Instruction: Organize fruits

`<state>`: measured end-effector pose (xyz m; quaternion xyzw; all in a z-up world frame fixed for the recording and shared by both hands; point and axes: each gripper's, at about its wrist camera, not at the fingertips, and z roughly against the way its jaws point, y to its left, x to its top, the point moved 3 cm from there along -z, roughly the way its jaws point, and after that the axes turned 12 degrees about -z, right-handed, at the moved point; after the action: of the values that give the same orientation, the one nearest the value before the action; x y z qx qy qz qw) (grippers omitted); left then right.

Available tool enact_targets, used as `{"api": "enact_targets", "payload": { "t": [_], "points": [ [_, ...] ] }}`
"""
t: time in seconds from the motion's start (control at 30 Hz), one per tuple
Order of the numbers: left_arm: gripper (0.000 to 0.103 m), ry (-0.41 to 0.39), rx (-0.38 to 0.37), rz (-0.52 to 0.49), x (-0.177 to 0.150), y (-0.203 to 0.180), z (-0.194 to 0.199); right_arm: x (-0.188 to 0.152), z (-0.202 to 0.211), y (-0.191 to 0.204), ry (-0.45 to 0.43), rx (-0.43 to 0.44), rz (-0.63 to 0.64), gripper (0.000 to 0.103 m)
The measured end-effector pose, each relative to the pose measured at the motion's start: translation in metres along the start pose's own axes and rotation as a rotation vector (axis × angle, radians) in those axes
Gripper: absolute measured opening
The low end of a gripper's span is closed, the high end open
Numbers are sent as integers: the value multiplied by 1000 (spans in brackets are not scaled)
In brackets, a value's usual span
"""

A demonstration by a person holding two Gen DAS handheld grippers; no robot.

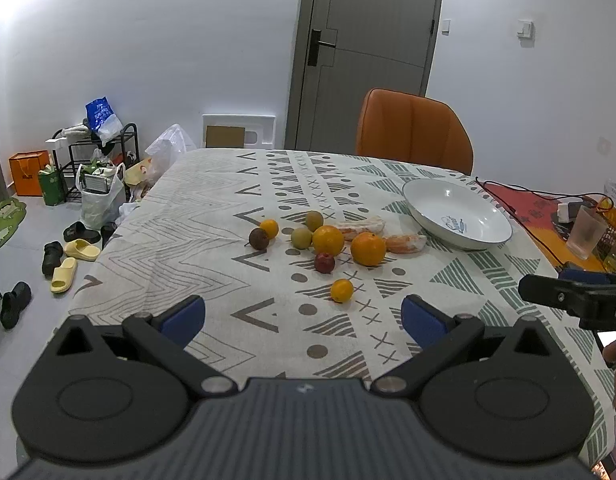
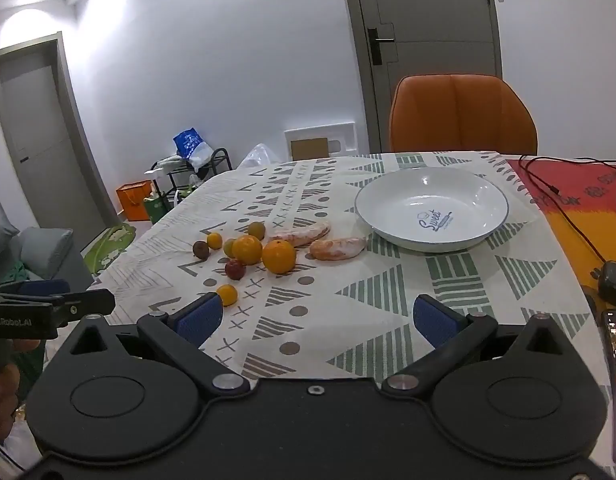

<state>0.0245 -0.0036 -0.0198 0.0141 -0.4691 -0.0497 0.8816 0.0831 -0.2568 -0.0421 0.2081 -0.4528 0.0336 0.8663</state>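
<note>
You held the left hand-held gripper [image 1: 303, 316] and the right hand-held gripper [image 2: 315, 320] released, jaws spread wide and holding nothing, above the near worktop [image 1: 212, 200], likely ready to pick. The fruits [image 1: 327, 240] lay clustered mid-cloth, just beside the unfilled bowl [image 2: 483, 216].

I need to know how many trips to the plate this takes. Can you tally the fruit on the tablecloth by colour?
Large orange: 2
Small orange-yellow: 2
Green-brown: 2
Dark red or brown: 2
Peeled pale-orange pieces: 2
Total: 10
</note>
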Motion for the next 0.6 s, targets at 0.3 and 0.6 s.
{"api": "enact_targets", "payload": {
  "t": [0.3, 0.6],
  "points": [
    [103, -2, -2, -1, 0, 1, 0, -2, -1, 2, 6, 7, 10, 103],
    [103, -5, 10, 2, 0, 0, 2, -3, -2, 2, 6, -10, 20, 103]
  ]
}}
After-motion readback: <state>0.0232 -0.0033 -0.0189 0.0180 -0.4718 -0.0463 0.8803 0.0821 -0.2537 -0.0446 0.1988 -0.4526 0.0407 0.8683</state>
